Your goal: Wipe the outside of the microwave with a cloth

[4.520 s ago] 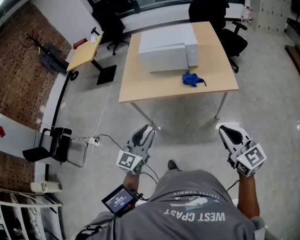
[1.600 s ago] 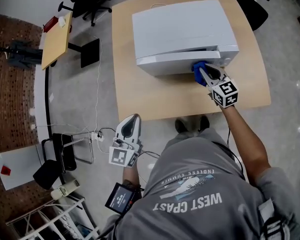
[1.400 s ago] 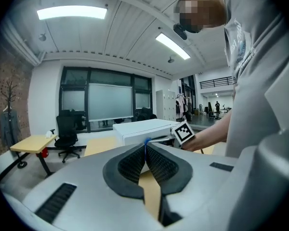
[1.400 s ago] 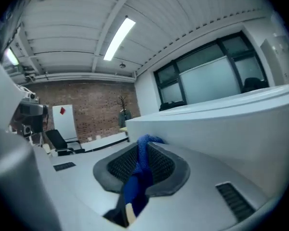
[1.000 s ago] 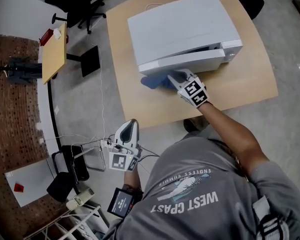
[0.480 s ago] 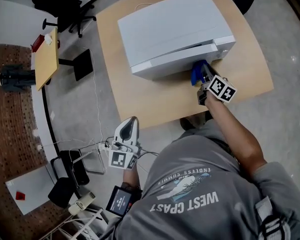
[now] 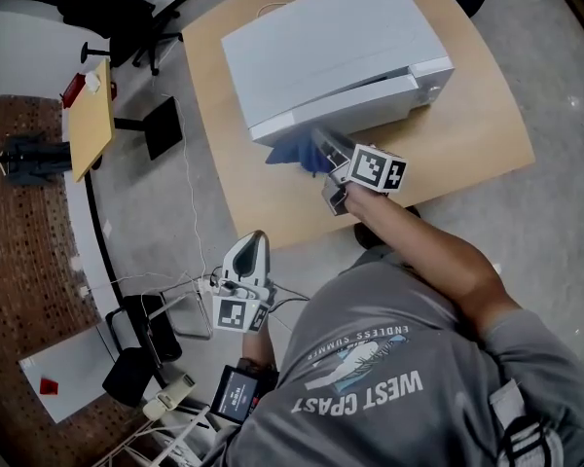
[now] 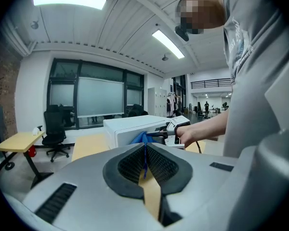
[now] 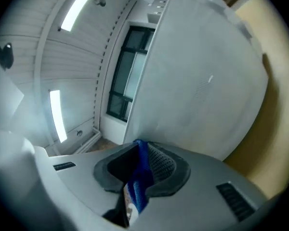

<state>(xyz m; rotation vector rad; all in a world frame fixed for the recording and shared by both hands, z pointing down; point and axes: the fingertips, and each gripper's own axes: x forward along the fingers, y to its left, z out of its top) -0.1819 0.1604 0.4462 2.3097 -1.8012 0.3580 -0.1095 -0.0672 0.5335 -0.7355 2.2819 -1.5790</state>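
Head view: microwave (image 7: 321,47) sits on table (image 7: 467,154), front face toward us. Cloth (image 7: 290,152) lies against lower front, near its left corner, pinched between right gripper (image 7: 323,144) jaws. We judge: press cloth flat, overlap strokes, let no bare jaw scrape casing. Our right arm reaches forward, gripper level, rolled sideways. Left gripper (image 7: 252,246) hangs low beside us, jaws pressed together, empty.

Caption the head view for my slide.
Right gripper holds blue cloth against front of white microwave; left gripper shut.
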